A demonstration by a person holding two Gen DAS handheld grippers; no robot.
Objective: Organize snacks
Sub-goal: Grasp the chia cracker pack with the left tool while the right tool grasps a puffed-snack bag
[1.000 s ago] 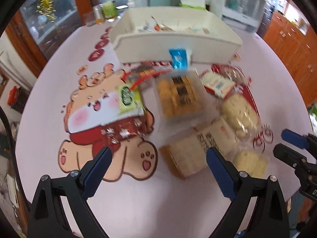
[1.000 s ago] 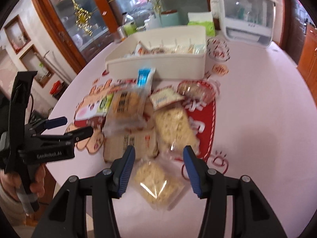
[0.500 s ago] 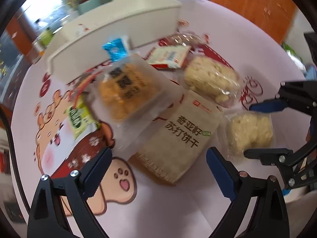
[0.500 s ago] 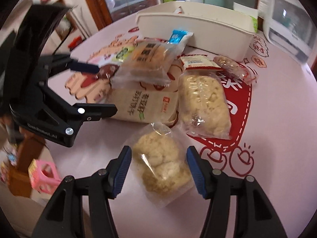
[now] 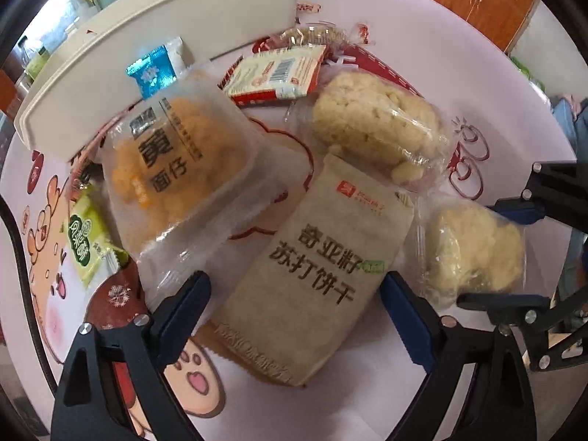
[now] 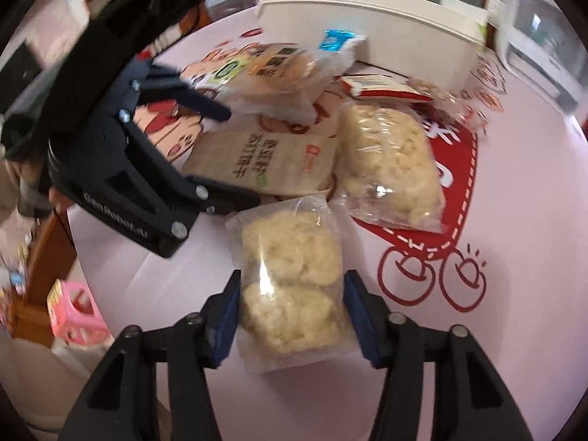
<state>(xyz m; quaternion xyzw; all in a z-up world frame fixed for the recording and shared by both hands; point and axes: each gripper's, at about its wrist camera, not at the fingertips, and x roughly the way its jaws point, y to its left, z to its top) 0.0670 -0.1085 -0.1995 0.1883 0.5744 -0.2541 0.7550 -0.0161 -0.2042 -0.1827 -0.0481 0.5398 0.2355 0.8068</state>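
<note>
Crinkly clear film around a small rice-crisp pack (image 6: 294,290), at 6 o'clock in the right wrist view: probably light, slippery, brittle inside; best taken across its sides, gently. Right gripper (image 6: 292,319) closing with the pack between the pads, contact not certain. Left gripper (image 5: 294,316) wide, closing around the beige soda-cracker pack (image 5: 316,268), not touching. White bin (image 5: 154,51) at 12 o'clock. Both lower and closer than a second ago.

The tan cracker packet (image 5: 316,275) reads "奇亚籽苏打饼干"; the left gripper (image 6: 217,154) body is marked "GenRobot.AI".
</note>
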